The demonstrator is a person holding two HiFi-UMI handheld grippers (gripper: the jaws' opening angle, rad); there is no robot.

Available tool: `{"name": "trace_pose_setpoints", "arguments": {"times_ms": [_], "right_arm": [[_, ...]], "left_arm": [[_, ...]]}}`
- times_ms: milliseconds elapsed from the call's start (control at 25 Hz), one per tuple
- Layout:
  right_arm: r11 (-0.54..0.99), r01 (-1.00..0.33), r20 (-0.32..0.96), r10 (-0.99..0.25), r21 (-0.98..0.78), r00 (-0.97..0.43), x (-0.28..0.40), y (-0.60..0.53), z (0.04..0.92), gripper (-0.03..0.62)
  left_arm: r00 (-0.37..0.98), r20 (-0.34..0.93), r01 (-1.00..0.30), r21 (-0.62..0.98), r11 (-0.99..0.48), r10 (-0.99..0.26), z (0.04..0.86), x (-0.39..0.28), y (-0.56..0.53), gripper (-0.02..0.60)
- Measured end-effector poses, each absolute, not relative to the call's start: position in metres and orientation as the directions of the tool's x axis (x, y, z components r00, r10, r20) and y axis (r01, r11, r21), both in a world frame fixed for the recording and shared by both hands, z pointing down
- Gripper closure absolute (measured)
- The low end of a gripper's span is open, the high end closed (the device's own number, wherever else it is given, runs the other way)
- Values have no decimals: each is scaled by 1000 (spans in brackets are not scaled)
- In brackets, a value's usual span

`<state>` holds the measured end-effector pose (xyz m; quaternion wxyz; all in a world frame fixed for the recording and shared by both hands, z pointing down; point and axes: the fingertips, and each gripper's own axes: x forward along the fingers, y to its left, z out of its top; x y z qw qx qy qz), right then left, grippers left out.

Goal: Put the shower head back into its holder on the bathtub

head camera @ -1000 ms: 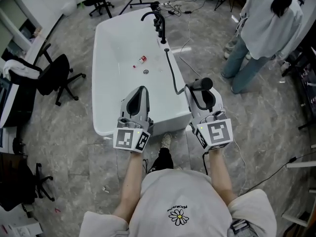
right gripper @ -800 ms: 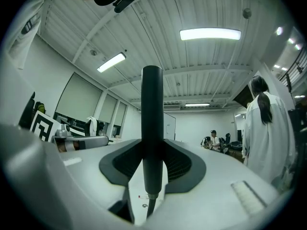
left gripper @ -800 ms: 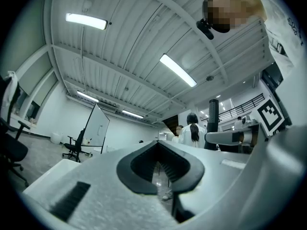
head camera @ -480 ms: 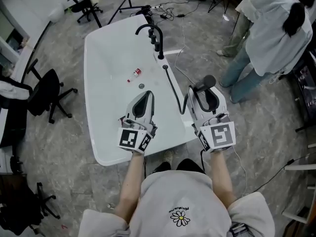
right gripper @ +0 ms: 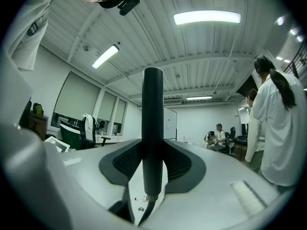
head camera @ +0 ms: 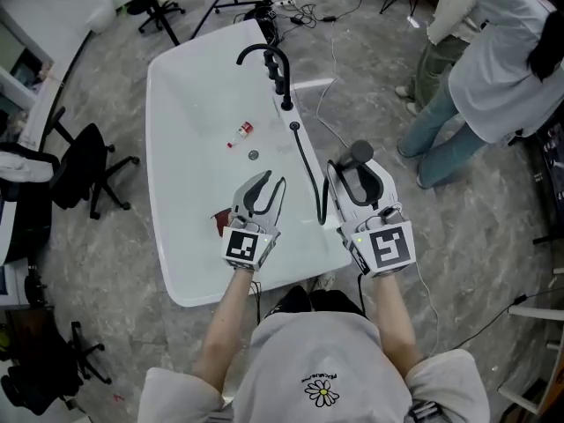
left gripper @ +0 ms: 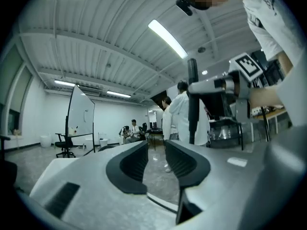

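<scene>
My right gripper (head camera: 356, 167) is shut on the black shower head (head camera: 360, 152), holding it upright just outside the right rim of the white bathtub (head camera: 181, 192). In the right gripper view the shower head's handle (right gripper: 153, 128) stands clamped between the jaws. Its black hose (head camera: 308, 173) runs along the rim to a fitting (head camera: 294, 126) below the black tap set (head camera: 280, 73). My left gripper (head camera: 271, 183) hovers over the tub's near end. Its jaws are opening, with nothing between them (left gripper: 156, 162). The left gripper view also shows the shower head (left gripper: 193, 104).
A small red-and-white bottle (head camera: 241, 131) and the drain (head camera: 254, 155) lie on the tub floor, and a dark red object (head camera: 220, 223) lies beside my left gripper. A person (head camera: 493, 69) stands to the right. An office chair (head camera: 84, 161) is on the left, cables behind the tub.
Both grippers have moved forward toward the tub's near end. The left one, now over the tub, has sunk lower, and its jaws, shut before, now stand apart.
</scene>
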<state>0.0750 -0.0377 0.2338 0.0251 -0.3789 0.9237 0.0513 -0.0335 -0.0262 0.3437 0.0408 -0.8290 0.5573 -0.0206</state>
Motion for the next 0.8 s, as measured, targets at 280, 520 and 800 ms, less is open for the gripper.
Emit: {"name": "trace_pose_setpoints", "arguments": {"times_ms": [280, 520, 800], "right_arm": [[719, -689, -84, -684, 95, -725, 69, -77, 245, 453], [704, -704, -116, -694, 99, -710, 56, -116, 261, 453], [694, -716, -137, -704, 73, -696, 34, -141, 297, 453]], "left_arm": [[398, 206, -917, 106, -384, -894, 470, -32, -89, 416], [437, 354, -894, 266, -359, -827, 601, -17, -149, 376], [468, 444, -854, 449, -262, -764, 707, -12, -185, 370]]}}
